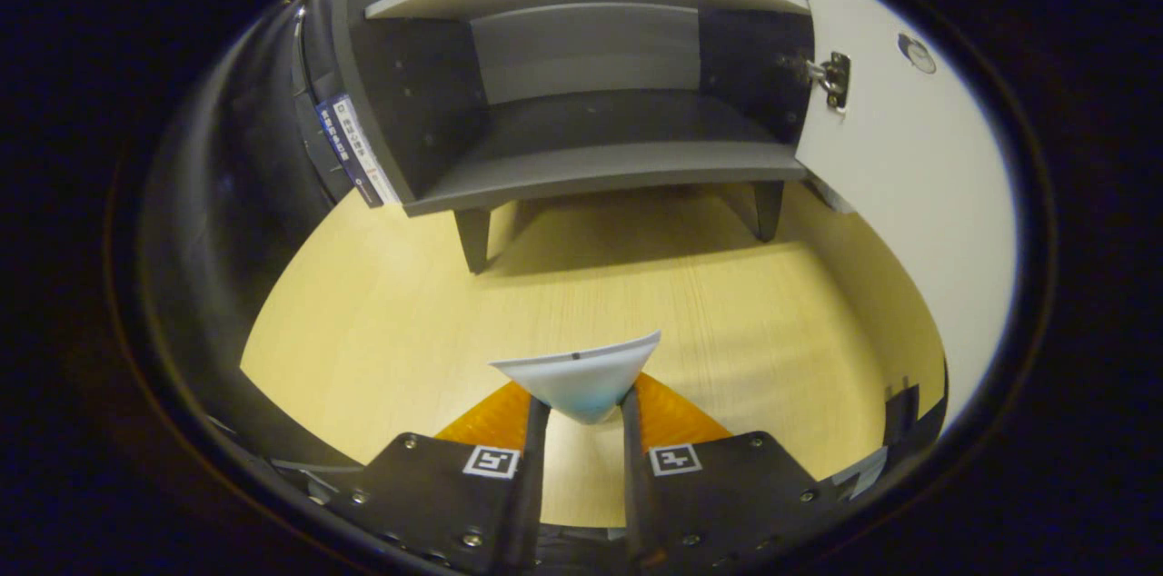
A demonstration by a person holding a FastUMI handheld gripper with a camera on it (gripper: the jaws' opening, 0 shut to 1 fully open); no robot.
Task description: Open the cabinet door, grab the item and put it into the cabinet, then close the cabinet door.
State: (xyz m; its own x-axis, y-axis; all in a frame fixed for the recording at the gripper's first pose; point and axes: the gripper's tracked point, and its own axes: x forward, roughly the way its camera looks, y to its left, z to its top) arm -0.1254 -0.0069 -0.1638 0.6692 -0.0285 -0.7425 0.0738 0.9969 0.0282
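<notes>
gripper [581, 408] in my control is clamped on a pale packet [581, 376]; far ahead i see the cabinet [581, 167], its door [899, 194] swung open right.

Blue-and-white sticker [356, 149] on the cabinet's [581, 167] left edge, print too small to read, square coded markers [492, 461] on the gripper [581, 412] fingers, clamped on a pale item [581, 376]

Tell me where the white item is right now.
In the gripper view, the white item is clamped between the gripper fingers, held above the wooden tabletop, short of the open cabinet whose door is swung out to the right.
</notes>
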